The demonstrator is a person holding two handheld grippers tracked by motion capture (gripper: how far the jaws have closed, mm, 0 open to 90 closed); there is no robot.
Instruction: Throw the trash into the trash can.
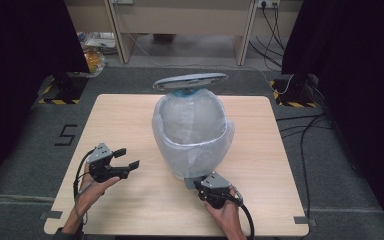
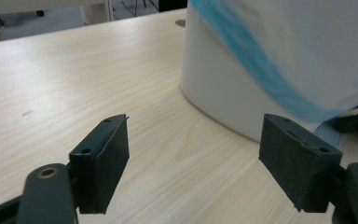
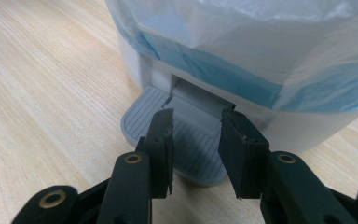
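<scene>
Pedal bin (image 1: 192, 132), lid raised: right gripper (image 3: 196, 122) jaws, nearly closed, pressing its grey pedal (image 3: 142, 116). Left gripper (image 2: 193, 144) jaws gaping wide, gripping nothing, bin just ahead on worktop (image 1: 125, 120).

Black left hand-held gripper (image 1: 125, 159), grey top plate, brass-ringed pivots, black cable; matching right hand-held gripper (image 1: 201, 184)

White bin (image 1: 192, 150), grey ribbed pedal (image 3: 186, 140)

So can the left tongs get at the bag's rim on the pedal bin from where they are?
Probably yes. The left tongs stand open beside the pedal bin, with bare table between them and the bag's rim. The lid is up, and the right tongs are on the pedal.
</scene>
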